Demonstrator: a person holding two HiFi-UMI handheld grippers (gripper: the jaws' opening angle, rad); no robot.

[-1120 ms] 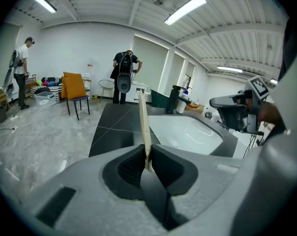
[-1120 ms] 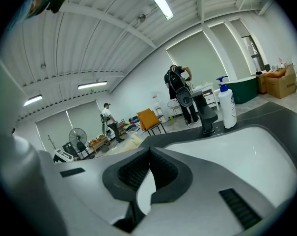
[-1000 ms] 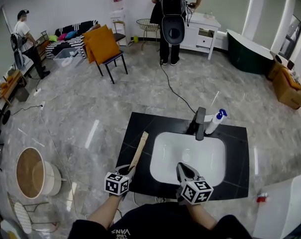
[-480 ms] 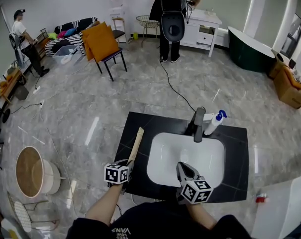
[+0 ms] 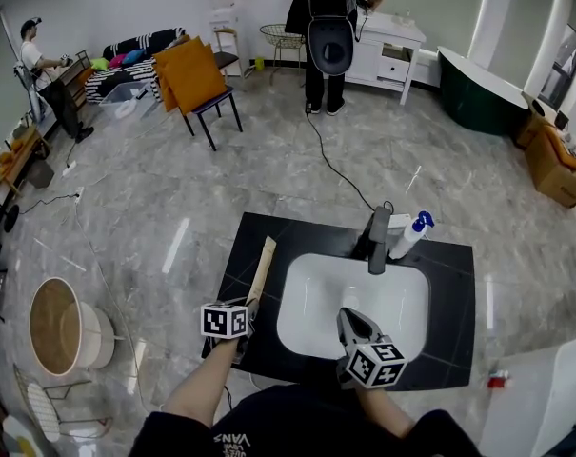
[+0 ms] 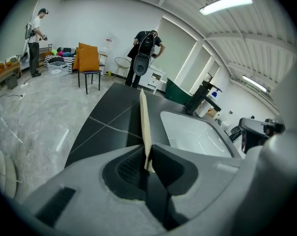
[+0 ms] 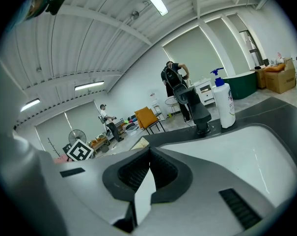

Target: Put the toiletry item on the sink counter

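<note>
Head view: The toiletry item (image 5: 261, 269), a long, flat, tan strip, lies lengthwise over the black counter (image 5: 454, 293), just left of the white sink (image 5: 387, 303). Its near end is in the left hand-held gripper (image 5: 245, 314). Whether its far end rests on the counter cannot be told. The right hand-held gripper (image 5: 348, 318) hangs over the near edge of the sink. A faucet (image 5: 378, 228) and a pump bottle (image 5: 411, 231) stand at the far rim.

Left gripper view: The jaws are pinched on the thin edge of the toiletry item, at its very end. The item runs straight out over the counter, beside the sink.

Right gripper view: The jaws are pressed together with nothing between them. They point across the sink toward the faucet and bottle.

Handling: The item appears light and thin, and stiff enough to hold its line from one end. An end grip gives leverage, so the free end may swing or twist. Lower it flat before release. Keep it away from the sink edge so it cannot slide in.
</note>
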